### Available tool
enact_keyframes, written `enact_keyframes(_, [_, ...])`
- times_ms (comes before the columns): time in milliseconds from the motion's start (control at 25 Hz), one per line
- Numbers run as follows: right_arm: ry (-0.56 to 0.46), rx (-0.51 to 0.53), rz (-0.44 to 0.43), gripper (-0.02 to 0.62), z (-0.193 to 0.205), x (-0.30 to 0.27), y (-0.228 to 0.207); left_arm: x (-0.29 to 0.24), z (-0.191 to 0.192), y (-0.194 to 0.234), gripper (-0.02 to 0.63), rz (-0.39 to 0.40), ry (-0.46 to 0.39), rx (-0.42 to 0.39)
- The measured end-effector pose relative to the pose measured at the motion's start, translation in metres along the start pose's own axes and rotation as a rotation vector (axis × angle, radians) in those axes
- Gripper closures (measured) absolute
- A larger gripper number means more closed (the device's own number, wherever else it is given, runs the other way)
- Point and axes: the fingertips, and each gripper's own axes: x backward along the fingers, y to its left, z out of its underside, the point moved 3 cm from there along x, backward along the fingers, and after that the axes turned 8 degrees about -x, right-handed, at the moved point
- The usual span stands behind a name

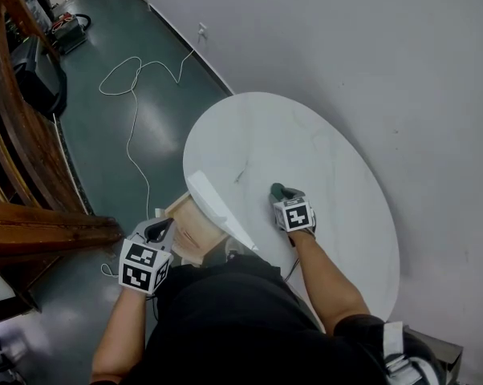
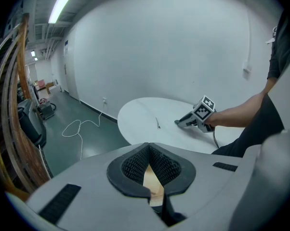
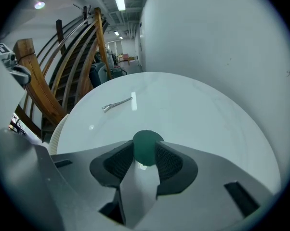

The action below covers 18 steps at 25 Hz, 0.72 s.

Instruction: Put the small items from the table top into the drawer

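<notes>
A small dark green ball (image 3: 146, 147) rests on the round white table (image 1: 322, 151) near its front edge. My right gripper (image 1: 279, 191) stands open around the green ball (image 1: 277, 188), one pad on each side of it. A thin metal clip (image 3: 117, 103) lies farther out on the table, and the head view shows the clip (image 1: 241, 172) left of the ball. The wooden drawer (image 1: 195, 224) is pulled out below the table's left front. My left gripper (image 1: 159, 229) hovers just left of the drawer, shut and empty, with wood showing behind its pads (image 2: 135, 165).
A white cable (image 1: 133, 95) loops over the green floor to the left. A wooden stair railing (image 1: 17, 143) runs along the far left. A white wall (image 1: 386, 46) stands close behind the table. A white panel (image 1: 217, 207) slants over the drawer's right side.
</notes>
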Motion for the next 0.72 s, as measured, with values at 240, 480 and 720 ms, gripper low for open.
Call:
enact_keyframes(240, [-0.003, -0.016, -0.015, 0.569, -0.003, 0.010, 0.002, 0.000, -0.001, -0.001, 0.592, -0.003, -0.015, 0.001])
enact_keyframes(480, [-0.045, -0.002, 0.006, 0.569, -0.009, 0.021, 0.007, 0.002, 0.000, -0.004, 0.592, 0.006, -0.034, -0.003])
enact_keyframes(720, [-0.100, 0.000, -0.015, 0.569, -0.018, 0.039, 0.030, 0.009, 0.010, -0.004, 0.592, 0.016, -0.036, 0.002])
